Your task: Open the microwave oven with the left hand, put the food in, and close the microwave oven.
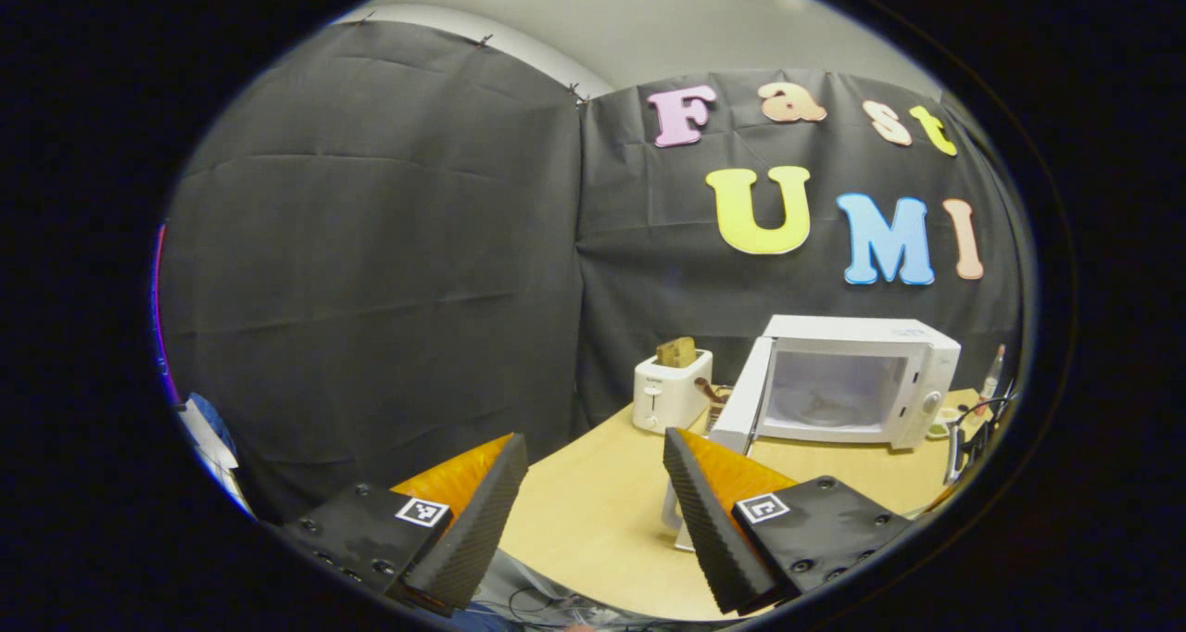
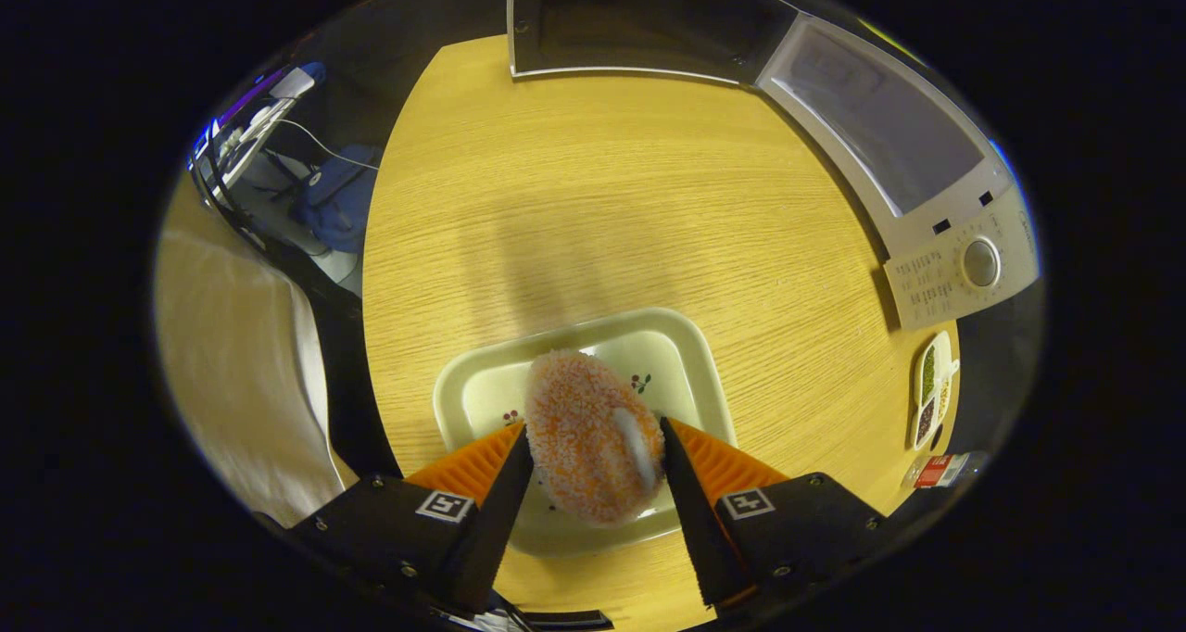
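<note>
**Gripping crumbed food over the plate, microwave door open**

Left gripper [image 1: 593,511]: jaws spread wide, nothing between them, ribbed wedge fingers [image 1: 482,521], hanging above the near edge of the pale wood-grain table [image 1: 602,493]. Beyond, left to right: boxy white toaster [image 1: 671,389] with a brown slice sticking up, then the white microwave [image 1: 857,382], door [image 1: 741,400] swung open to its left, cavity bare and glossy.

Right gripper [image 2: 593,470]: both fingers pressed on the oval, rough orange-speckled food [image 2: 588,437], held over a rounded-square cream plate [image 2: 686,363] with small painted sprigs. Microwave front and round dial sit at upper right of the right gripper view. Small condiment dish [image 2: 931,386] near the table edge, right.
</note>
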